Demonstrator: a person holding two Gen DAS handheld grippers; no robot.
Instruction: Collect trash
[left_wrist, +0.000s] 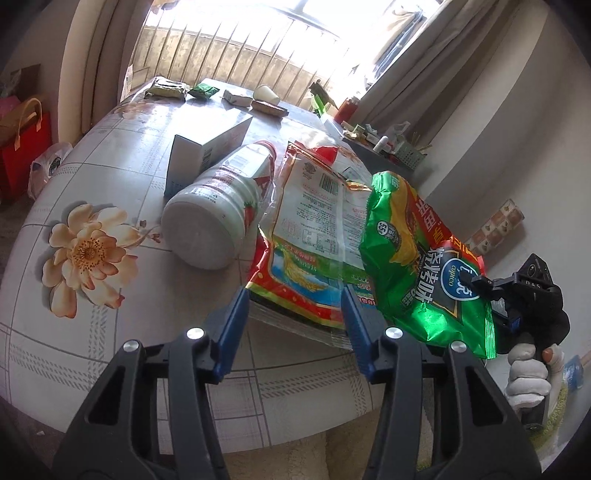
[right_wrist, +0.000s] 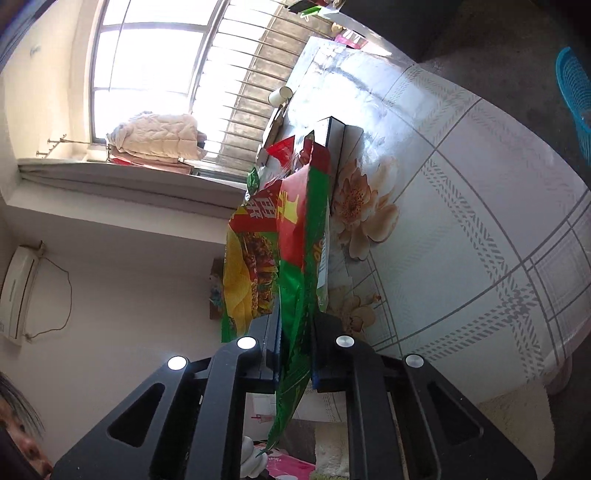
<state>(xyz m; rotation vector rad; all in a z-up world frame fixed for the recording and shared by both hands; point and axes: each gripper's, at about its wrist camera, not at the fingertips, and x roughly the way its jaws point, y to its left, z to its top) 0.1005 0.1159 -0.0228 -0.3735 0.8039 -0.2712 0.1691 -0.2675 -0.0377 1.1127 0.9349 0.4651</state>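
Observation:
A green chip bag (left_wrist: 413, 258) hangs in the air at the table's right edge, pinched by my right gripper (left_wrist: 496, 295). In the right wrist view the same bag (right_wrist: 295, 295) runs between the shut blue pads of my right gripper (right_wrist: 295, 354). A flat red and white wrapper (left_wrist: 314, 229) lies on the table beside a white bottle (left_wrist: 221, 206) lying on its side. My left gripper (left_wrist: 295, 321) is open and empty, with its fingertips over the near edge of the red wrapper.
A white box (left_wrist: 207, 151) lies behind the bottle. Several small packets and a paper cup (left_wrist: 267, 94) sit at the table's far edge. The flowered tablecloth (left_wrist: 92, 251) covers the table. A blue basket (right_wrist: 576, 92) stands on the floor. A cluttered side shelf (left_wrist: 384, 144) is at the right.

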